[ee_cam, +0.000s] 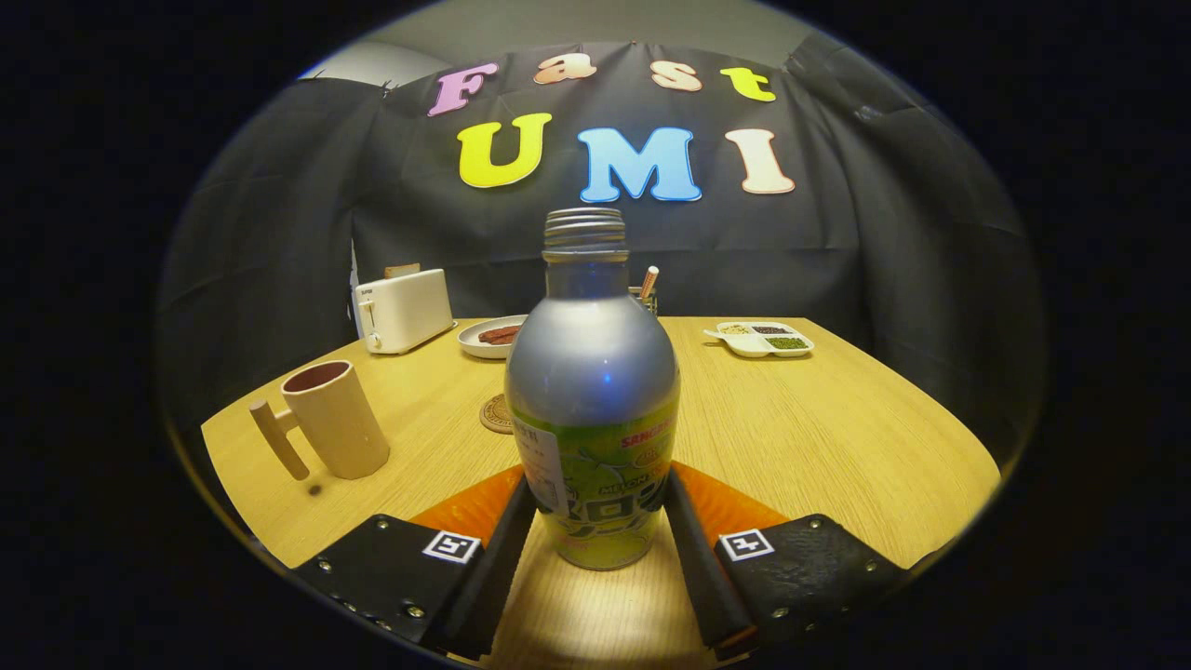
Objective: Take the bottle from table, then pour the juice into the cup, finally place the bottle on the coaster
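Evidently gripper [595, 507] fingers press bottle [593, 391] sides.

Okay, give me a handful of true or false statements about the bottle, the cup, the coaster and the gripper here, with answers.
1. The silver bottle with a green label stands upright between the gripper fingers. True.
2. The bottle has its cap on. False: its threaded neck is open.
3. The beige cup with a wooden handle lies on its side. False: it stands upright.
4. The round brown coaster lies beyond the bottle, partly hidden. True.
5. The white toaster sits on the coaster. False: it stands on the wooden table.
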Motion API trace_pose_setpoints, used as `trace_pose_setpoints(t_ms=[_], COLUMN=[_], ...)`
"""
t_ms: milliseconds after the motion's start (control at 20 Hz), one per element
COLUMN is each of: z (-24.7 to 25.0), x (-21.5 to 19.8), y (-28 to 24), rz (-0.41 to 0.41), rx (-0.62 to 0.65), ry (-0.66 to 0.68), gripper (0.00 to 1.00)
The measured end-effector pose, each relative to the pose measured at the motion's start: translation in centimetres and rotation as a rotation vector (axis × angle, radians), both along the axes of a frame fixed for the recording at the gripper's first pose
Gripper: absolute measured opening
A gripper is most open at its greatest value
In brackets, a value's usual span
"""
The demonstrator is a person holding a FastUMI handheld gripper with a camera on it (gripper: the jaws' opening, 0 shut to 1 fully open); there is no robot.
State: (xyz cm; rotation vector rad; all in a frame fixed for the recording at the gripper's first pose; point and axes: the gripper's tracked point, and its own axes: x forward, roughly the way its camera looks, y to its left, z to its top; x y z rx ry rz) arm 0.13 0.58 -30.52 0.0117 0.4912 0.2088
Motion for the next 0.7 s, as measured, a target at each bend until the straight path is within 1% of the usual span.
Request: trace_pose_setpoints(t_ms=[50,100,300,700], z=[0.1,0.1,0.8,3.9], x=[0.0,0.0,0.1,0.4], y=[-0.1,-0.2,0.1,1.9], rz=[-0.004,-0.004,0.009,0.075], rx=[-0.004,-0.004,-0.011,-0.12], ry=[0.003,0.009,0.02,-0.02], gripper=[0.78,0.76,0.76,0.76])
